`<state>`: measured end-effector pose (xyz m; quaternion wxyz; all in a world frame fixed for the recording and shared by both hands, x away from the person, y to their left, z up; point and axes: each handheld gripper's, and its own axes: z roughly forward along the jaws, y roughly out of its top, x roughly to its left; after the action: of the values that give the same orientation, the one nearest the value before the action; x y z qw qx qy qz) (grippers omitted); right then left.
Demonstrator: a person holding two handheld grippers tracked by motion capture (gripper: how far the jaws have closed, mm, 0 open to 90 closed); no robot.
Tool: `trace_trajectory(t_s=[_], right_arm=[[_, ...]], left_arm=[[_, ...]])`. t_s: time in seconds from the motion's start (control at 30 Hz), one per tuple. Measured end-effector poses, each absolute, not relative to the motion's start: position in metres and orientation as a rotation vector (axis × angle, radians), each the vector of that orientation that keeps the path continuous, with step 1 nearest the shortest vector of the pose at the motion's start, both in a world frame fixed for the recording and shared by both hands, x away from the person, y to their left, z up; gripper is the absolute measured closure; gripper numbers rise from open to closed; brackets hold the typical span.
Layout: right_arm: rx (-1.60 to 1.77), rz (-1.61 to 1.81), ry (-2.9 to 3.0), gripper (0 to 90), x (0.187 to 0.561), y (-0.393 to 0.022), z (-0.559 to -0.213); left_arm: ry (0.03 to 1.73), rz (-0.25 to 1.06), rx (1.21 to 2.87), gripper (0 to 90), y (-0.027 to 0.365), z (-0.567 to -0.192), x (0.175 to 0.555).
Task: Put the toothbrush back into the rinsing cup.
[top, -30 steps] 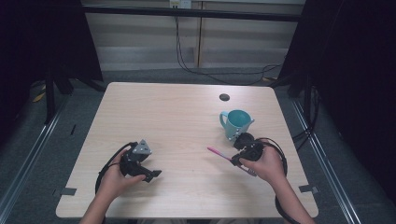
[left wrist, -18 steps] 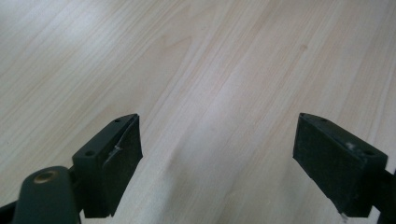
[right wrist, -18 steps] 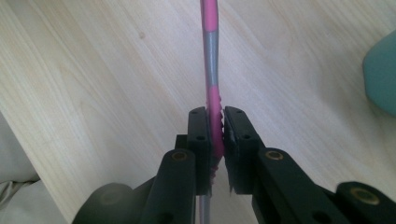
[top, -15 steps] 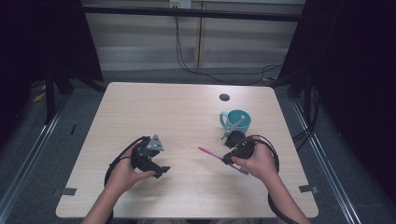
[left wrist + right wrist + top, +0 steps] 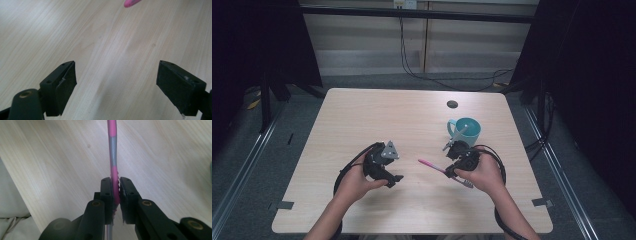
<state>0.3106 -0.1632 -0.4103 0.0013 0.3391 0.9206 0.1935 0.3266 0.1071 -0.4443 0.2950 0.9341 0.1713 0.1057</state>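
Pale wood grain runs across the counter [image 5: 377, 115], lit evenly against dark curtains, and I work outward from my two tools. My right tongs [image 5: 115, 192] are pressed together on a pen [image 5: 112, 152], pinching it at a pink ribbed section of its barrel; beyond that grip I see a grey band and then more pink toward the far end. My left tongs [image 5: 116, 82] stand spread wide with nothing but bare wood between them, and the pen's pink tip [image 5: 132, 2] sits at the top edge of that view, well ahead of the jaws. From above, the pen [image 5: 432, 165] sticks out from the right tongs [image 5: 451, 173] toward the left tongs [image 5: 396, 178], tilted, not lying flat. Compared with a second ago, both hands have drawn inward toward the middle of the counter, and the pen has travelled with the right one away from the teal cup [image 5: 465, 131], which holds a pale stick-like thing. I judge this to be a handover in the making: the gap between tip and open jaws has narrowed but is not yet closed.
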Motion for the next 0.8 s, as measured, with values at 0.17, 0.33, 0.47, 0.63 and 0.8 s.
trace_trajectory(t_s=[0.17, 0.33, 0.47, 0.63, 0.8], right_arm=[[1.045, 0.627, 2.896, 82.2, 0.311, -0.159, -0.411], [1.025, 0.622, 2.914, 82.1, 0.31, -0.153, -0.41], [1.012, 0.621, 2.927, 82.1, 0.311, -0.15, -0.41], [1.007, 0.648, 2.944, 82.1, 0.311, -0.147, -0.411], [1.002, 0.644, 2.948, 82.1, 0.311, -0.144, -0.411]], left_arm=[[0.437, 0.282, 2.48, 16.5, 0.1, -0.442, 0.326], [0.413, 0.29, 2.486, 17.0, 0.094, -0.439, 0.327], [0.4, 0.292, 2.474, 17.1, 0.089, -0.437, 0.326], [0.375, 0.292, 2.482, 17.6, 0.084, -0.436, 0.326], [0.35, 0.293, 2.481, 20.4, 0.08, -0.435, 0.324]])
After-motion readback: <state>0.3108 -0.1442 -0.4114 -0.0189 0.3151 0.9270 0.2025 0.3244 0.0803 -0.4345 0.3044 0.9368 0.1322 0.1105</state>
